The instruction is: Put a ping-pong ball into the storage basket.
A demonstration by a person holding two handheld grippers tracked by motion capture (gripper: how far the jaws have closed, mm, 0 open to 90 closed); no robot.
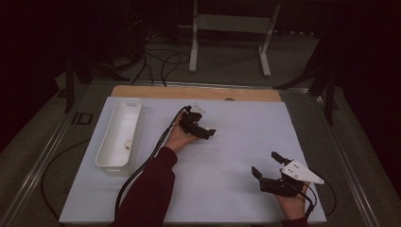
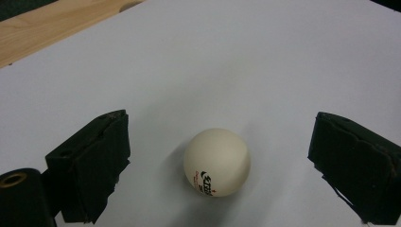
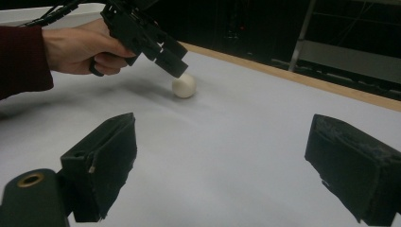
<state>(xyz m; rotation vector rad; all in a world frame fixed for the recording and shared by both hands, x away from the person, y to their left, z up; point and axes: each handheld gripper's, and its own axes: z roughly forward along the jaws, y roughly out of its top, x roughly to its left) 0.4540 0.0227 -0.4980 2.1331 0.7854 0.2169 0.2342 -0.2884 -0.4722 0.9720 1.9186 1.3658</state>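
A cream table tennis ball (image 2: 216, 162) with a small printed logo rests on the white sheet (image 2: 246, 61), between the two black jaws of my left gripper (image 2: 222, 118). The jaws stand wide on either side of the ball, with a gap on both sides, so the gripper is open. In the right gripper view the ball (image 3: 184, 86) lies just under the tip of the left gripper (image 3: 170, 61), held by a hand in a dark red sleeve. My left gripper (image 1: 208, 133) is near the sheet's middle. My right gripper (image 1: 265, 163) is at the front right, open with nothing between its jaws (image 3: 224, 125).
A long white tray (image 1: 106, 137) lies along the sheet's left side, with a small pale object (image 1: 126, 143) inside. A wooden table edge (image 1: 189, 92) borders the far side. Cables and a white metal stand (image 1: 231, 23) are on the floor beyond.
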